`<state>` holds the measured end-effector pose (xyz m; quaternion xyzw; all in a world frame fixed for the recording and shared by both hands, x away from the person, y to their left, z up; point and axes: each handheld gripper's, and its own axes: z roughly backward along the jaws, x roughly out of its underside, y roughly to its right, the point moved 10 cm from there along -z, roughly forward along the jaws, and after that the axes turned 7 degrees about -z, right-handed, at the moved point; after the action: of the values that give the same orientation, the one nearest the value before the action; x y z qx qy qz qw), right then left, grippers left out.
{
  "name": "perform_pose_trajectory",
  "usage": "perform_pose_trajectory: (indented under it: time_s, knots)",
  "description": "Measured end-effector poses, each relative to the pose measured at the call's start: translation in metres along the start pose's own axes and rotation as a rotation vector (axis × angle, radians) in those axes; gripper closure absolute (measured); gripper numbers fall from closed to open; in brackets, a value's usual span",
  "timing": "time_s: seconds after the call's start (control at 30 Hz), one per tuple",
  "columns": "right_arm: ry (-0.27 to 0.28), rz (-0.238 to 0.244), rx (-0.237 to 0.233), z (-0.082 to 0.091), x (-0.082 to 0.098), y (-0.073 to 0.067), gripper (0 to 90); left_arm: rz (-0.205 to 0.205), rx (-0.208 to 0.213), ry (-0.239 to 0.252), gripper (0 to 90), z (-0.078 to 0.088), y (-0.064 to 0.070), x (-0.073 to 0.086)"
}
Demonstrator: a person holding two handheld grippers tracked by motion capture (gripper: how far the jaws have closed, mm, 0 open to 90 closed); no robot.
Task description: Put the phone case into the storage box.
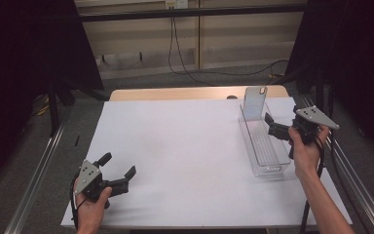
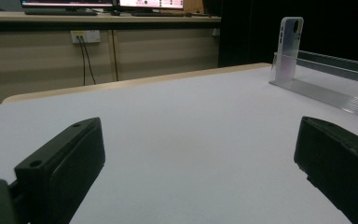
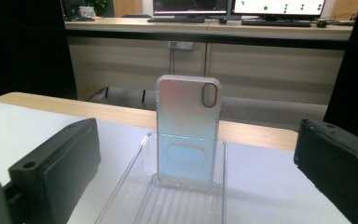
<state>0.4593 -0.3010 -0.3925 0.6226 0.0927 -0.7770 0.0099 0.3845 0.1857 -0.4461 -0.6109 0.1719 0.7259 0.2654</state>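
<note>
— Where did the iridescent clear-edged phone case [image 3: 187, 133] stand?

— It stood upright at the far end of the long clear plastic tray [image 1: 268, 163], leaning against that end wall, on the right side of the white-topped desk [image 1: 185, 156]. Its camera cut-out was at the top.

— And the right claw [image 1: 274, 125]?

— It was held just beside the tray's right edge, jaws spread wide with nothing between them, pointing toward the case. In the right gripper view the case [image 3: 187, 133] stood ahead, centred between the two black jaws but apart from them.

— The left claw [image 1: 118, 169]?

— It rested low near the desk's front left corner, well apart from the tray [image 2: 326, 91], its jaws also wide open and empty.
</note>
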Motion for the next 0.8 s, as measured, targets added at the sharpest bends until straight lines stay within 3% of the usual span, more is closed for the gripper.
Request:
perform_pose_trajectory:
  time_s: [0.23, 0.4, 0.8]
  knots:
    - [0.02, -0.001, -0.015, 0.019, 0.0, -0.005, 0.0, 0.009, 0.0, 0.002, 2.0, 0.0, 0.001, 0.001]
    - [0.016, 0.001, -0.023, 0.033, 0.01, -0.008, 0.0, 0.002, 0.007, 0.004, 2.1, 0.0, 0.005, -0.001]
    - [0.05, 0.009, -0.048, 0.068, 0.022, -0.02, 0.0, 0.005, -0.02, -0.005, 2.1, 0.004, 0.003, 0.0]
